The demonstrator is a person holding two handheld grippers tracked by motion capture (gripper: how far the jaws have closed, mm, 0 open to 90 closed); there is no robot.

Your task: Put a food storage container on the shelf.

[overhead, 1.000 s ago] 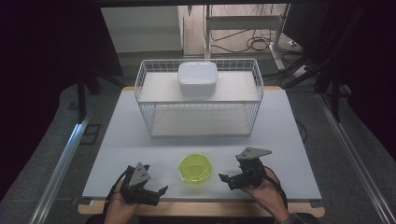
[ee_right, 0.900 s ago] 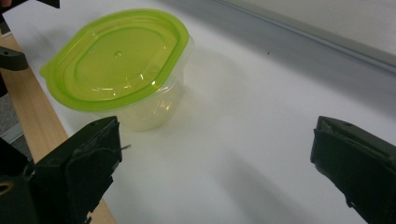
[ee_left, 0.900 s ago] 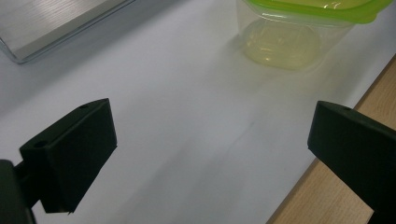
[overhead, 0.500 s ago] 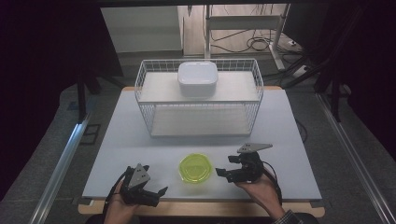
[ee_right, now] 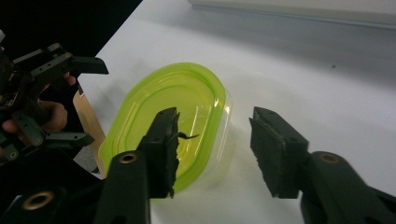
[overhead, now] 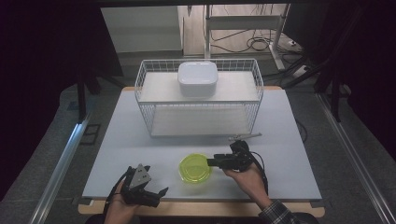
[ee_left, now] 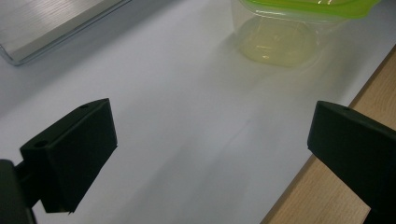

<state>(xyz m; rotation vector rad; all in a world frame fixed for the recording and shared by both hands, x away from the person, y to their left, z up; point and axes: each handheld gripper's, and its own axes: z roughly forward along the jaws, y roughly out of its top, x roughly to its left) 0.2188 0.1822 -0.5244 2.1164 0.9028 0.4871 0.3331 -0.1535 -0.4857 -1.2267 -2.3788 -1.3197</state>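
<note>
1. No writing is readable on the lime-lidded container (overhead: 195, 168) — it sits on the desk (overhead: 140, 140) near the front edge.
2. Right claw (ee_right: 212, 140) gapes wide, straddling the container's rim.
3. Left claw (overhead: 156, 193) — wide, well apart from it.

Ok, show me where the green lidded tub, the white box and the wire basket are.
green lidded tub (overhead: 195, 168): high view, middle of its lid.
white box (overhead: 197, 78): high view, centre of its top.
wire basket (overhead: 201, 119): high view, front wire wall.
</note>
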